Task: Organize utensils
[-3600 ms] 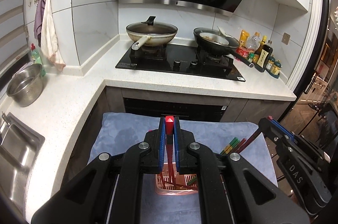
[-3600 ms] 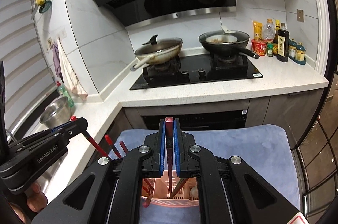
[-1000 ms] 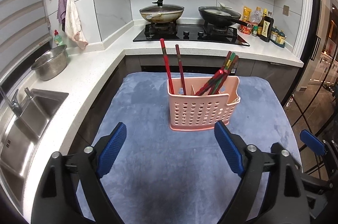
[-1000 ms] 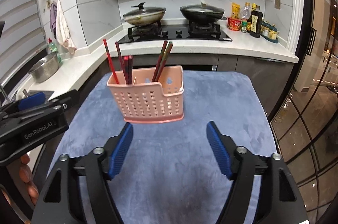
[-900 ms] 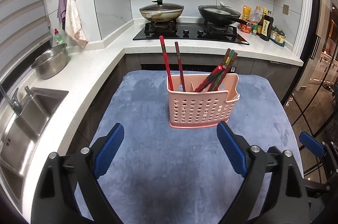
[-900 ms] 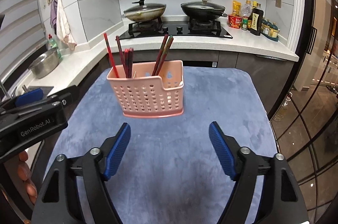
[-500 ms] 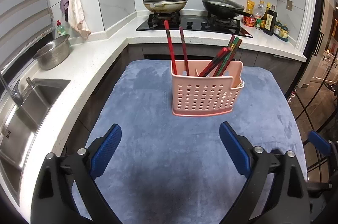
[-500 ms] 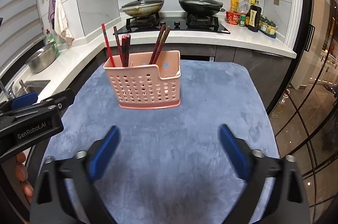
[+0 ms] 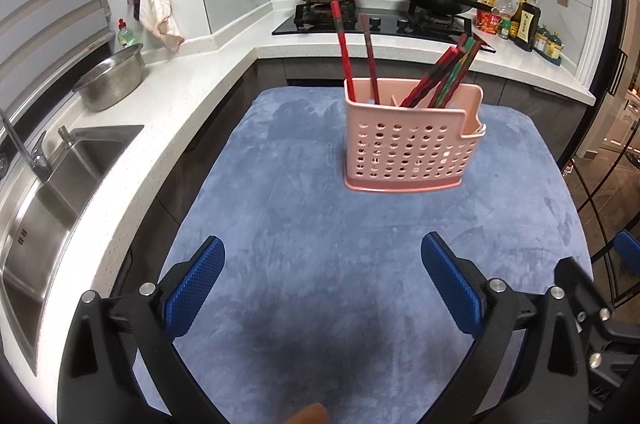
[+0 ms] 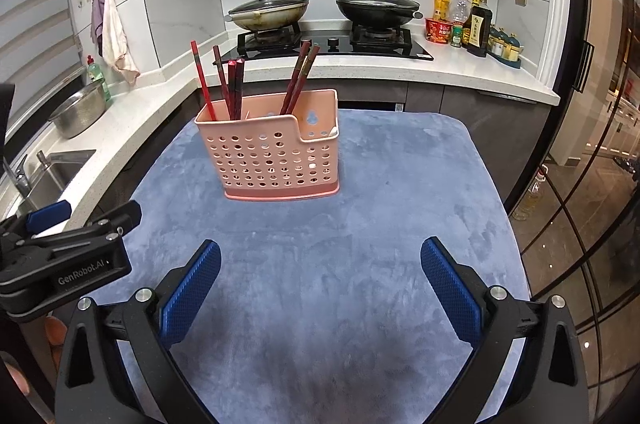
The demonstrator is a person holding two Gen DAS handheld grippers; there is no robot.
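Observation:
A pink perforated holder [image 9: 412, 148] [image 10: 276, 156] stands upright on a blue cloth [image 9: 280, 192] [image 10: 400, 184]. Red chopsticks [image 9: 344, 44] [image 10: 202, 80] lean in its left compartment. Red and green ones [image 9: 452, 68] [image 10: 300, 76] lean in the middle compartment. My left gripper [image 9: 322, 244] hangs over the cloth short of the holder, its jaws opening with nothing between them. My right gripper [image 10: 320, 246] is also held back from the holder, open wide and empty. The left gripper's black body [image 10: 60, 264] shows at the right wrist view's left edge.
A white counter runs along the left with a steel sink [image 9: 60, 176] and a metal bowl [image 9: 110, 76]. Behind the cloth is a hob with two lidded pans [image 10: 268, 10] [image 10: 376, 8] and several bottles [image 10: 476, 24]. Glass doors [image 10: 592, 184] stand at the right.
Each gripper was shut on a red chopstick over the holder; now both are open and drawn back, and the chopsticks stand in the holder. In the last second both jaws widened.

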